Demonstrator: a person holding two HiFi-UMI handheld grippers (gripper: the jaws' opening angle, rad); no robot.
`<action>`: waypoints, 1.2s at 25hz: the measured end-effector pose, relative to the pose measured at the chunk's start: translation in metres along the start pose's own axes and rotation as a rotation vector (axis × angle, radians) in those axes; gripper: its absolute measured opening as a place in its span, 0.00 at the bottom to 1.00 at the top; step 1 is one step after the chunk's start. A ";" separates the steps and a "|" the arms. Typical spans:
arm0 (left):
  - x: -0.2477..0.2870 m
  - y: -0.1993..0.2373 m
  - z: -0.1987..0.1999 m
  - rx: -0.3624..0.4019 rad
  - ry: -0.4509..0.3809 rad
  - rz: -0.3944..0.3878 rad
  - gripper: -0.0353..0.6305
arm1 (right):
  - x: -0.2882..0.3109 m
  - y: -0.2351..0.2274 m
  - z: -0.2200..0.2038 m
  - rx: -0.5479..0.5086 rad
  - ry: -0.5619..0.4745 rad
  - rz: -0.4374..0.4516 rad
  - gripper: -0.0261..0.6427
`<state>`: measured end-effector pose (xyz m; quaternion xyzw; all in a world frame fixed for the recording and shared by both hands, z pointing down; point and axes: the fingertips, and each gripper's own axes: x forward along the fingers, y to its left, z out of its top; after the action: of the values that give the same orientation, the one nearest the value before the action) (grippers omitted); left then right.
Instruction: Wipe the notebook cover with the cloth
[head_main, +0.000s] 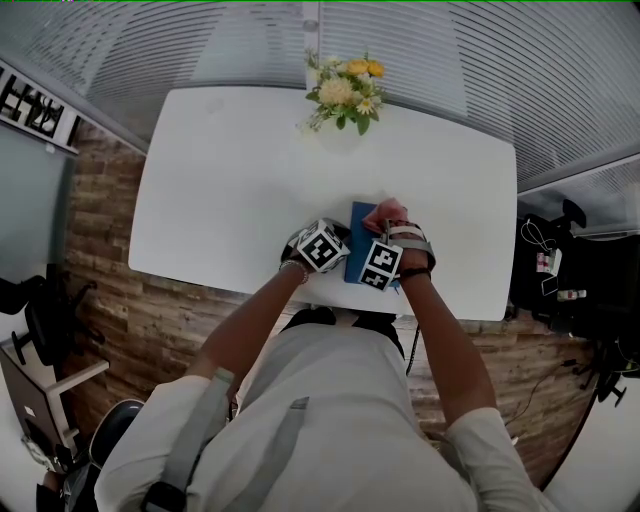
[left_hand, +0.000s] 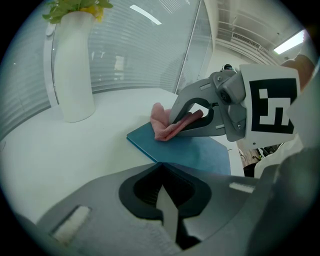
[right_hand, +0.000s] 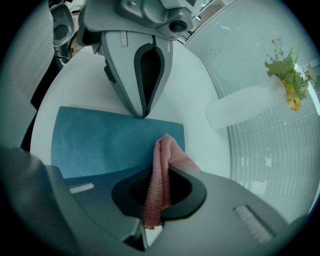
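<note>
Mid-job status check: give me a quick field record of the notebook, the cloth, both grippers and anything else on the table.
surface: white table
notebook: blue, closed, flat near the person's table edge
cloth: pink, draped onto the notebook's cover
right gripper: jaws shut on the cloth, over the notebook
left gripper: jaws together, empty, tips at the notebook's edge
other: white vase with flowers, at the far side, apart from the notebook
</note>
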<state>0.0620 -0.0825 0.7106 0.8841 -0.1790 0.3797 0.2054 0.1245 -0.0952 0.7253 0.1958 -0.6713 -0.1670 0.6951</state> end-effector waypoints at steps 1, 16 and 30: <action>0.001 0.000 0.000 0.000 -0.001 0.000 0.05 | -0.001 0.001 0.000 0.000 0.000 0.000 0.05; -0.001 0.001 0.000 0.000 0.003 0.003 0.05 | -0.009 0.018 0.000 0.016 -0.015 0.007 0.05; 0.000 -0.001 0.000 -0.004 0.001 -0.005 0.05 | -0.020 0.033 0.000 0.009 -0.016 0.017 0.05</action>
<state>0.0623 -0.0821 0.7100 0.8839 -0.1776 0.3792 0.2082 0.1225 -0.0566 0.7246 0.1917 -0.6791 -0.1596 0.6904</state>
